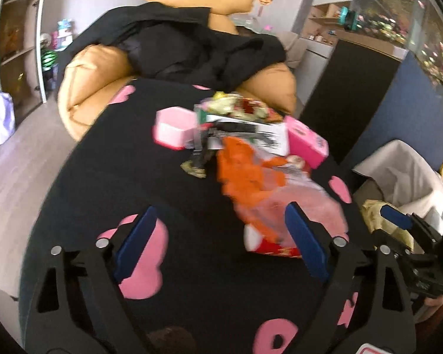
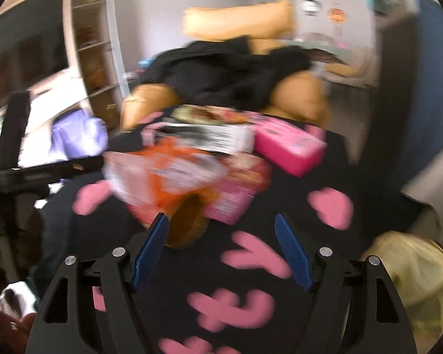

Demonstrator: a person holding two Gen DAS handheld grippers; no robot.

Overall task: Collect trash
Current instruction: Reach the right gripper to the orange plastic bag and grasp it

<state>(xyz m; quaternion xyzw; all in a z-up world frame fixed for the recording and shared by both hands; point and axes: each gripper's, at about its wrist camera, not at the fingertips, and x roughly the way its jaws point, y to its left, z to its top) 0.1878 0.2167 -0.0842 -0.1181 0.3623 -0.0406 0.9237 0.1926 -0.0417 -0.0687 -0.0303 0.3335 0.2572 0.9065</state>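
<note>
trash pile [image 1: 251, 147] lies ahead – both grippers' jaws wide, empty.

Home living room; tan beanbag chair [image 1: 82, 88]; open shelving [image 1: 17, 44]; fish tank [image 1: 398, 14].

Wrapper/box trash pile [image 1: 251, 153], heaped on blk-pink cloth [image 1: 168, 194]

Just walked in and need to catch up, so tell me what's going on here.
A person holds a gripper in each hand over a black cloth with pink shapes, clearing trash. Left gripper and right gripper are both open and empty. Ahead lies a heap: an orange wrapper, a pink box and other packaging. A lined bin waits at the right. Nothing is picked up.
</note>
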